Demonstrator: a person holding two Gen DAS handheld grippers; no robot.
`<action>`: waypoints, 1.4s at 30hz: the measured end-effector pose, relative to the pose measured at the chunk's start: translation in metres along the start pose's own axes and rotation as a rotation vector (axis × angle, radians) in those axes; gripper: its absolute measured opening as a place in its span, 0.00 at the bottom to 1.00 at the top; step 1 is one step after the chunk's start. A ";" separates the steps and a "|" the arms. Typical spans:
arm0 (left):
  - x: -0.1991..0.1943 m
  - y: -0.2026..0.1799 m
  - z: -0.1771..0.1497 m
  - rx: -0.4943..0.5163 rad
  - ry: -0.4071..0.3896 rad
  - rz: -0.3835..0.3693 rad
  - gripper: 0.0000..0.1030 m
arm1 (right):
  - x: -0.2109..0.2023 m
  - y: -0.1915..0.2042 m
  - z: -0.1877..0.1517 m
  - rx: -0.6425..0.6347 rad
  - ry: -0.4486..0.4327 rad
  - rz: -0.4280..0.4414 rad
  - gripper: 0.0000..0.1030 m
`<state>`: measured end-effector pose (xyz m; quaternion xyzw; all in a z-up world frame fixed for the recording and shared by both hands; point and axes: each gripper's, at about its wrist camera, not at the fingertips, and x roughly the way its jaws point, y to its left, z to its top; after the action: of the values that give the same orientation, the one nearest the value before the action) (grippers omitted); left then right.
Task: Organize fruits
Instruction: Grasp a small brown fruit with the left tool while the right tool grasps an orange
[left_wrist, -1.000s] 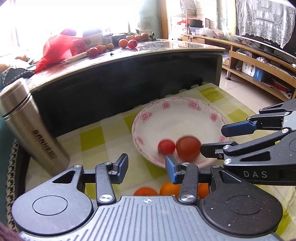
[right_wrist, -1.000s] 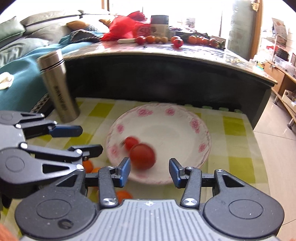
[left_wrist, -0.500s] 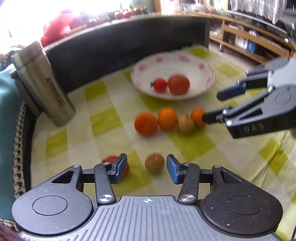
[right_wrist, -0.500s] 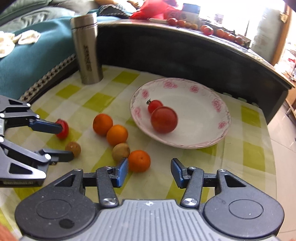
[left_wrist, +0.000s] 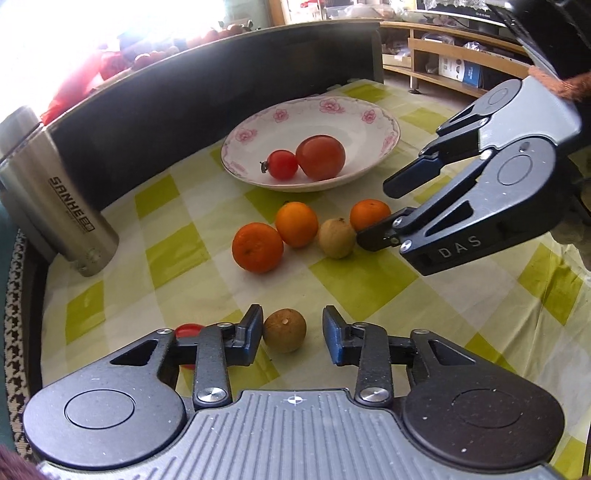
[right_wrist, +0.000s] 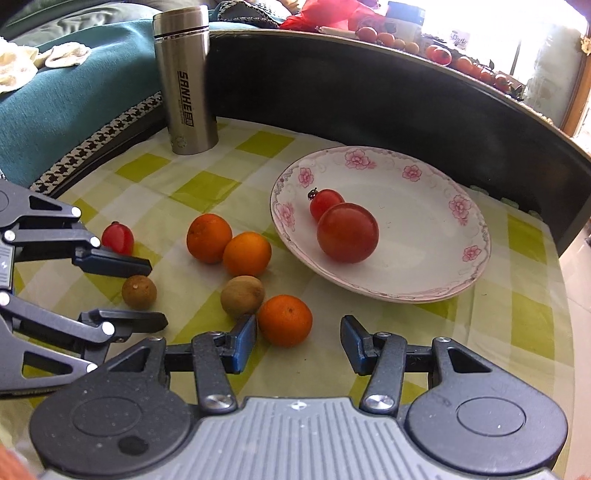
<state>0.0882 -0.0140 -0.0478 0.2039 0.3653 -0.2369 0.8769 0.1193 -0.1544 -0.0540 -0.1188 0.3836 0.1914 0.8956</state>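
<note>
Both jaws released. Left gripper (left_wrist: 293, 330) half-hides small red fruit (left_wrist: 187, 329) beside brown fruit (left_wrist: 284, 330); right gripper (right_wrist: 299, 341) nearby.

A white ceramic plate (right_wrist: 476, 258) rimmed with pink flowers holds two red tomatoes (right_wrist: 347, 232). The cloth (right_wrist: 524, 325) is checked lime green and white. Three orange citrus fruits (right_wrist: 246, 254) and two brownish round fruits (left_wrist: 285, 330), possibly longans, lie beside a silver steel flask (right_wrist: 186, 77) with black lettering.
</note>
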 end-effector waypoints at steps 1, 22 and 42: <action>-0.001 0.000 0.000 -0.001 0.003 -0.005 0.37 | 0.000 -0.001 0.000 0.001 -0.002 0.002 0.52; -0.003 -0.003 -0.002 -0.027 0.016 -0.046 0.32 | 0.004 0.009 0.002 0.004 -0.003 0.022 0.37; -0.004 -0.017 -0.002 0.011 -0.003 -0.066 0.34 | -0.004 0.016 -0.007 -0.004 0.024 0.024 0.36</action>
<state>0.0751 -0.0252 -0.0494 0.1964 0.3691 -0.2682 0.8679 0.1055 -0.1439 -0.0566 -0.1181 0.3954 0.2015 0.8883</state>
